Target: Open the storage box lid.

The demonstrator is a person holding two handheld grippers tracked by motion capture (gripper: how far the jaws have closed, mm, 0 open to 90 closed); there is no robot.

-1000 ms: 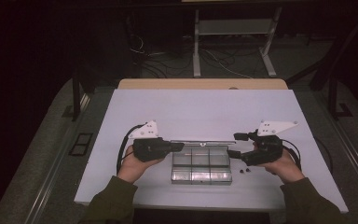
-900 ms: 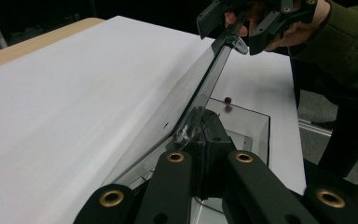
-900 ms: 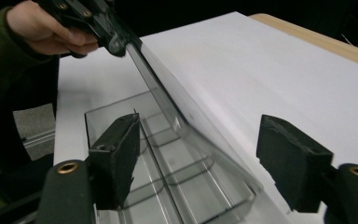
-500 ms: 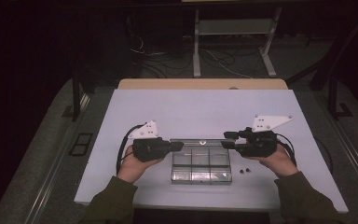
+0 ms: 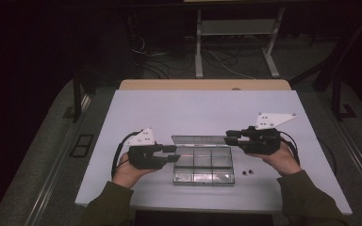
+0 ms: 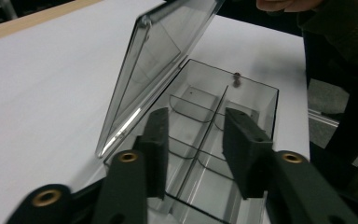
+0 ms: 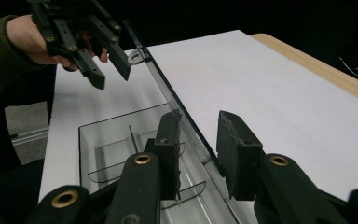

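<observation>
Two grippers at clear plastic compartment box (image 5: 202, 167), centre frame. We open hinged lid (image 6: 161, 60). Left gripper (image 5: 172, 154) jaws just opening, released. Right gripper (image 7: 198, 140) jaws just closing, straddle lid edge, not pressing. Next: swing lid back, load two small dark bits (image 5: 248, 172).

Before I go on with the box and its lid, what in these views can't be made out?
- Two small dark parts beside the clear box, high view: too small to identify.
- Whether the right gripper pads press the raised lid, right gripper view: the angle hides contact.
- Box's near end, left gripper view: covered by the left gripper and cut off by the bottom edge.
</observation>
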